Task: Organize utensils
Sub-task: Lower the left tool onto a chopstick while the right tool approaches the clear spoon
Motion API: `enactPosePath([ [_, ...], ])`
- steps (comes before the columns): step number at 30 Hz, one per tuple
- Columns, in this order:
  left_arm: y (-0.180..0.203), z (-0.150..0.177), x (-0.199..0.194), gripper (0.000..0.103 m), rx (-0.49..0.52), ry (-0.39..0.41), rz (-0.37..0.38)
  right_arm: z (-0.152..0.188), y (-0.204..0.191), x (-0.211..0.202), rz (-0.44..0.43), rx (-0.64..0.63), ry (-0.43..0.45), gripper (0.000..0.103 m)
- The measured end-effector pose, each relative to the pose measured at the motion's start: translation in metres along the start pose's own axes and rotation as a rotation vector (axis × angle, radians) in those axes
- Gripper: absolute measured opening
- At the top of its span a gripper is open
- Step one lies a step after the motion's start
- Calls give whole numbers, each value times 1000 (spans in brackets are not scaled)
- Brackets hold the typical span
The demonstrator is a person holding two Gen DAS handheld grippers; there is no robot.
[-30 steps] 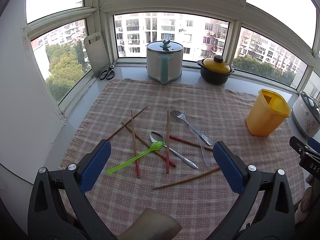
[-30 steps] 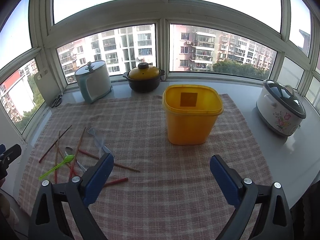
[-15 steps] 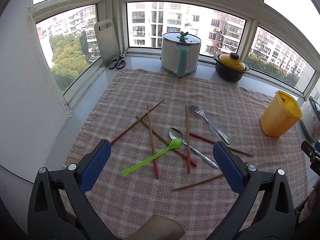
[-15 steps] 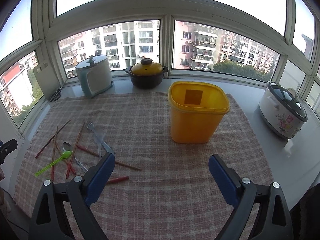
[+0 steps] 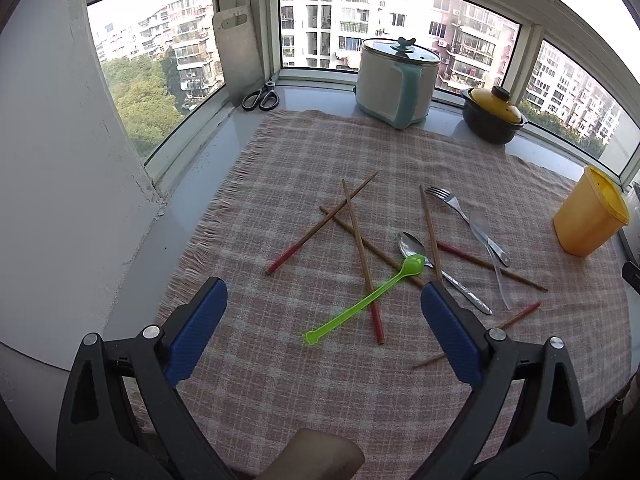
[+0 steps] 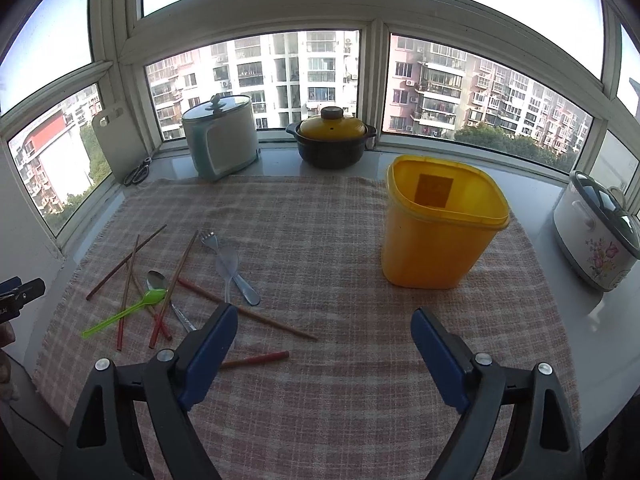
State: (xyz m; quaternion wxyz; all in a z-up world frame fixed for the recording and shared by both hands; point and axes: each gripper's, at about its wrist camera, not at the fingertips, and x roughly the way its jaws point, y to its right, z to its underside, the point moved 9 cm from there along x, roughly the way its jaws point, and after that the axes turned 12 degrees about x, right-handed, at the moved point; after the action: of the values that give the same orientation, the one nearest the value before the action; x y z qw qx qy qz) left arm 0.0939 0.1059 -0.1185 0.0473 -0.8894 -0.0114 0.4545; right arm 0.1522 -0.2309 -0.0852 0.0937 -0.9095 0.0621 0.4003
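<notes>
Cutting board (image 5: 239, 56): pale, leaning upright against the window frame at the far left corner of the desk
Scissors (image 5: 261, 98): black-handled, lying at the foot of the board
Cloth (image 5: 320, 152): pink checked, spread over the desk, with all the utensils on its left half
Left claw (image 5: 323, 322): jaws wide apart, nothing between the blue pads, hanging above the near edge of the pile
Chopsticks (image 5: 362, 258): several wooden ones with red ends, scattered and crossing one another; one lies under the green spoon's handle
Green spoon (image 5: 366, 300): translucent plastic, laid slantwise over the chopsticks, its bowl touching the metal spoon
Metal spoon (image 5: 412, 245): bowl up, handle running toward the near right
Fork (image 5: 452, 204): metal, tines toward the window, just right of the spoons
Clear spoon (image 5: 486, 236): see-through plastic, lying across the fork's handle
White pot (image 5: 396, 82): lidded, teal handle, at the cloth's far edge
Dark pot (image 6: 331, 144): yellow lid, on the sill beside the white pot
Right claw (image 6: 324, 354): jaws wide and closing, nothing between them, above bare cloth
Yellow bin (image 6: 440, 226): open, upright on the right half of the cloth, well apart from the utensils
Rice cooker (image 6: 596, 232): white, flowered, on the bare desk at the far right
</notes>
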Motion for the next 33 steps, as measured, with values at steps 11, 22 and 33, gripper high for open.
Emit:
enactPosePath([
  [11,-10,5,47,87,-11,-107,93,-3,-38,38,-66,-28,-101,83],
  [22,11,-3,88,50,-26,-170,233,5,-80,83,-155,-75,-237,58],
  [33,34,-4,146,37,-38,-260,281,32,-105,125,-223,-135,-404,37],
])
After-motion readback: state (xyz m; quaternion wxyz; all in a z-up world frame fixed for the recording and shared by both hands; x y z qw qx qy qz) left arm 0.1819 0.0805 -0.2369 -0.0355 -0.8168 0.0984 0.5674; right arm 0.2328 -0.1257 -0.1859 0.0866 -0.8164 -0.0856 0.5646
